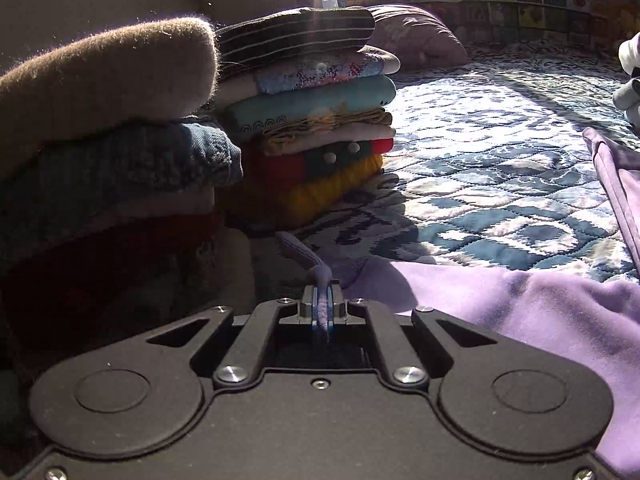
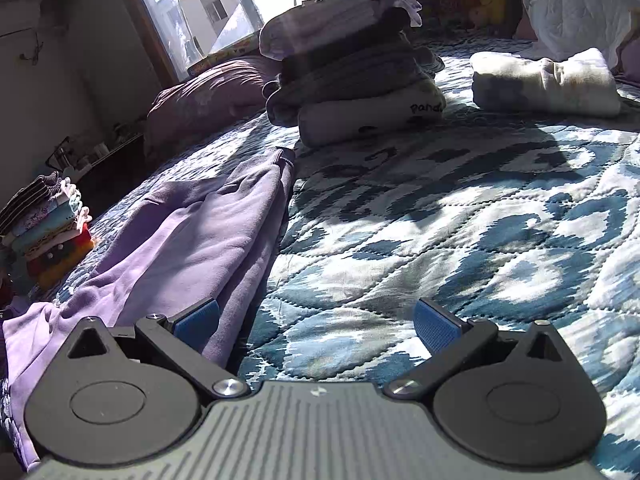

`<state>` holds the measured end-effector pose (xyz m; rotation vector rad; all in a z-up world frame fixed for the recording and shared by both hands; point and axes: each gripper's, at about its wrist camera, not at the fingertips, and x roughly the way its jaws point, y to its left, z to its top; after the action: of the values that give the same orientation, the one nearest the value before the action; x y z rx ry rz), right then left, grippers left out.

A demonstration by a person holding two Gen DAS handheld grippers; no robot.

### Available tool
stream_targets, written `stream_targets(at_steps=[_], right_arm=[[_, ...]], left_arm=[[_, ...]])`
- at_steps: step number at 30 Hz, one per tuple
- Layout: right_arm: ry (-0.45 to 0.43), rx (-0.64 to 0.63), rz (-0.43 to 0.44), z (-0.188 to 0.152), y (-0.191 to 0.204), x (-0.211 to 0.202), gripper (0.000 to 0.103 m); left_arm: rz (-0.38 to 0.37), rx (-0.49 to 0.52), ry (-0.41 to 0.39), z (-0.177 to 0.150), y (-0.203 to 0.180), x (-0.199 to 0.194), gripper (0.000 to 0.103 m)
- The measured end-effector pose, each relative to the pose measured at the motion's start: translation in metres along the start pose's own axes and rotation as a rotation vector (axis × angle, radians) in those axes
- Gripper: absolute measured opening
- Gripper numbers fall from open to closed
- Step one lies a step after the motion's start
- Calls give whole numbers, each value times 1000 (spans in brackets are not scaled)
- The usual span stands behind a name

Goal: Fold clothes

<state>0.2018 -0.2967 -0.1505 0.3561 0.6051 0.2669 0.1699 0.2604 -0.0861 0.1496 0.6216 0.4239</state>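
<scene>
Open quilt (image 2: 440,220) is left free between the purple garment (image 2: 192,232) and the grey folded stack (image 2: 352,80); the colourful stack (image 1: 312,120) blocks the left side.

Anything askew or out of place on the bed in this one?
Only mildly: the grey stack leans, and its top pale garment overhangs loosely. The purple garment lies rumpled, a cord-like piece of it pinched in the left gripper. The right gripper is open.
</scene>
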Motion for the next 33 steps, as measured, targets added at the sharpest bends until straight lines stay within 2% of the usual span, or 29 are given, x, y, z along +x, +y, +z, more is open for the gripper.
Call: stream_targets(at_steps=[4, 10, 13, 14, 17, 19, 21, 23, 24, 25, 27, 28, 30, 31, 32, 33], right_arm=[[-1, -5, -3, 0, 1, 0, 103], [-1, -4, 0, 0, 0, 1, 103], [1, -10, -4, 0, 1, 2, 103], [1, -11, -5, 0, 1, 2, 103], [1, -7, -1, 0, 0, 2, 103], [2, -7, 1, 0, 0, 2, 103], [3, -11, -3, 0, 1, 2, 103], [5, -18, -8, 0, 2, 3, 103], [6, -20, -10, 0, 2, 3, 103], [6, -20, -11, 0, 3, 2, 103], [5, -21, -11, 0, 3, 2, 103], [6, -21, -11, 0, 3, 2, 103], [3, -14, -5, 0, 1, 1, 103], [2, -10, -1, 0, 0, 1, 103], [1, -6, 2, 0, 0, 0, 103], [0, -5, 3, 0, -1, 0, 103]], left_arm=[[-8, 29, -42, -6, -1, 9, 2], [25, 68, 19, -15, -4, 23, 3], [41, 87, 49, -19, -6, 30, 18], [49, 92, 51, -20, -7, 31, 20], [97, 98, -24, -23, -13, 12, 22], [96, 124, -87, -20, -22, -8, 22], [33, 131, -129, -16, -35, -26, 22], [-110, 113, -136, -12, -49, -36, 22], [-198, 91, -128, -10, -57, -35, 22], [-253, 79, -114, -10, -63, -33, 22], [-367, 72, -48, -14, -78, -19, 29], [-376, 87, -12, -18, -83, -11, 46], [-339, 124, 51, -22, -91, 1, 52], [-315, 106, 69, -13, -94, -4, 43], [-321, 102, 39, -7, -98, -13, 36], [-334, 102, 4, -1, -102, -23, 36]])
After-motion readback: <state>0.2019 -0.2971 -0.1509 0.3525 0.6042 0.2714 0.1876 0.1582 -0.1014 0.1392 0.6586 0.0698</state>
